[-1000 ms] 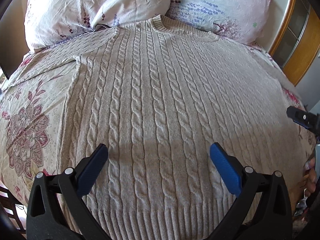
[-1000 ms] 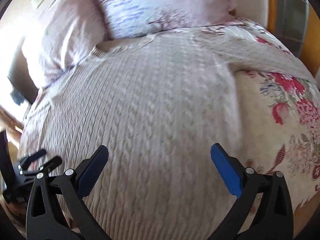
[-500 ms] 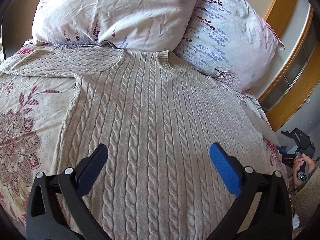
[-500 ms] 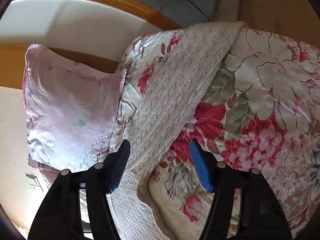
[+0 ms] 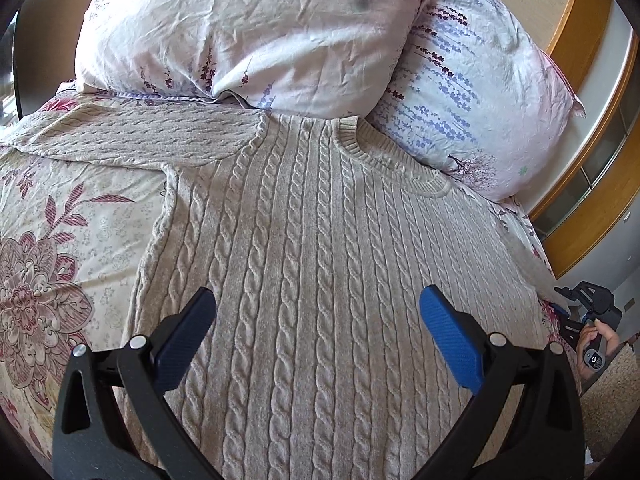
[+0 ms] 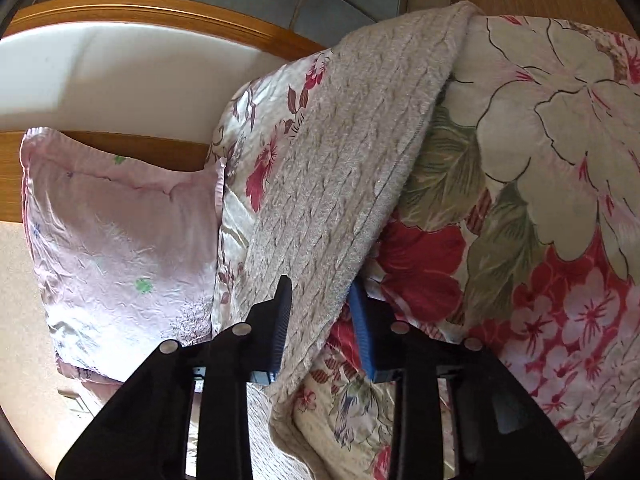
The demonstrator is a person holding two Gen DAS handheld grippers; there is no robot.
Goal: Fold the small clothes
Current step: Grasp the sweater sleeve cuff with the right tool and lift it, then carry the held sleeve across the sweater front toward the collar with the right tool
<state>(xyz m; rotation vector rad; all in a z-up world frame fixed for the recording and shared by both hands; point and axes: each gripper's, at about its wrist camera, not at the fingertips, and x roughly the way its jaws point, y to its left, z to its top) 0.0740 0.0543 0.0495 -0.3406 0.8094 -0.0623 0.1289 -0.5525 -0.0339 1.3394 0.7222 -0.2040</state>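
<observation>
So far nothing is folded: the cable-knit sweater (image 5: 320, 280) lies flat on the floral bedspread (image 5: 60, 272), its collar up against the pillows (image 5: 256, 32) and one sleeve (image 5: 132, 136) stretched out just below them. My left gripper (image 5: 316, 320) hangs wide open over the sweater's body, holding nothing. My right gripper (image 6: 320, 320) is closing on the other sleeve (image 6: 352, 168), which runs between its pads, well away from the pillows. Both sleeve folds and the body folds are left, I judge.
</observation>
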